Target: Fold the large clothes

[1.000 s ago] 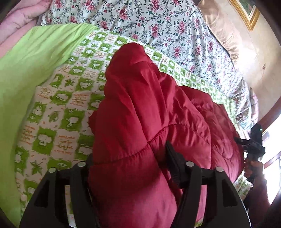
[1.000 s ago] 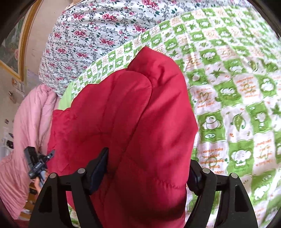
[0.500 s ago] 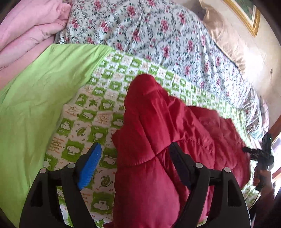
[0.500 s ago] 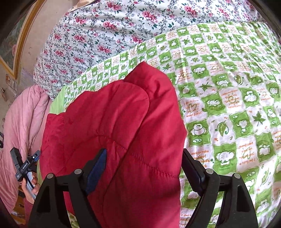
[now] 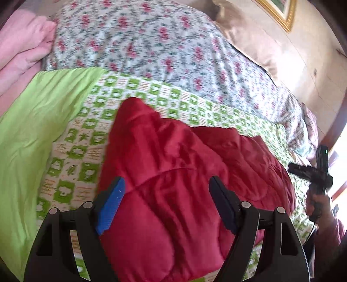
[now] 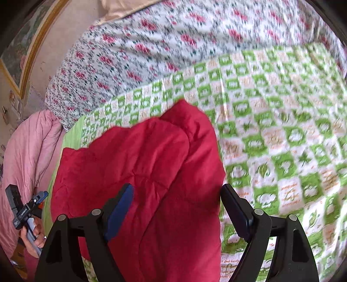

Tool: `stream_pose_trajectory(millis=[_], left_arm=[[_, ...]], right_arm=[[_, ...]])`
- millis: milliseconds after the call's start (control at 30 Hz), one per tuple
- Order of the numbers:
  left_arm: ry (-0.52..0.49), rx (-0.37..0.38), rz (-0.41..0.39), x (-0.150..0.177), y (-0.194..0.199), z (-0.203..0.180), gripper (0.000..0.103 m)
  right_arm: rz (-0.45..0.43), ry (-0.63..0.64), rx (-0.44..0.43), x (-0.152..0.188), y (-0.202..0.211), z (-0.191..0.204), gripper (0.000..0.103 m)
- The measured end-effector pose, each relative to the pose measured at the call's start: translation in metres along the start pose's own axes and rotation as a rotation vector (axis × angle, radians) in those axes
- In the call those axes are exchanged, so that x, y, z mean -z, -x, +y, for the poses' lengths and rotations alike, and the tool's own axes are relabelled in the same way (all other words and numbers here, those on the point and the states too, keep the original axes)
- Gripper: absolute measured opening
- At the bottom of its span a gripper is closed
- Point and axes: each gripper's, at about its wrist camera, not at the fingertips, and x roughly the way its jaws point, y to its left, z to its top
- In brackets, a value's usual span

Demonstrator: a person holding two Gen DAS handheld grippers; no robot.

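Jacket [image 5: 173, 173] lies below both claws (gaping, empty).

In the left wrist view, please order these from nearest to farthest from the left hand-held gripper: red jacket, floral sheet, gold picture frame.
1. Red jacket, directly under the left hand-held gripper.
2. Floral sheet, beyond it.
3. Gold picture frame, top right.

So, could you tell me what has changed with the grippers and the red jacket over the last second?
Both grippers let go: the left gripper and right gripper have just been opening and have drawn back and up from the red jacket, their pads now clear of it. The jacket stays folded on the green checked sheet.
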Motion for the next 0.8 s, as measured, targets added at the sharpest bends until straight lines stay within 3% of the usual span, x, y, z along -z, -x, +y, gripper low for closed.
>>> stream_pose_trajectory(millis=[133, 233, 300, 433, 600, 700, 800], left_arm=[[-0.029, 0.052, 0.028, 0.001, -0.014, -0.027, 0.08], [-0.046, 0.077, 0.054, 0.003, -0.03, -0.046, 0.08], [-0.053, 0.098, 0.069, 0.004, -0.042, -0.058, 0.08], [-0.05, 0.075, 0.142, 0.004, -0.072, -0.067, 0.079], [-0.04, 0.02, 0.152, -0.002, -0.097, -0.051, 0.074], [0.001, 0.019, 0.157, -0.013, -0.108, -0.037, 0.073], [0.045, -0.029, 0.152, -0.028, -0.122, -0.02, 0.072]], right_arm=[[-0.058, 0.069, -0.008, -0.003, 0.006, 0.027, 0.084], [-0.014, 0.136, -0.054, -0.003, -0.011, 0.057, 0.078], [0.019, 0.174, -0.077, -0.002, -0.031, 0.078, 0.063], [0.072, 0.215, -0.072, -0.002, -0.07, 0.101, 0.061], [0.108, 0.188, 0.044, -0.013, -0.109, 0.085, 0.06], [0.118, 0.148, 0.08, -0.023, -0.121, 0.068, 0.06], [0.112, 0.105, 0.11, -0.031, -0.129, 0.051, 0.059]])
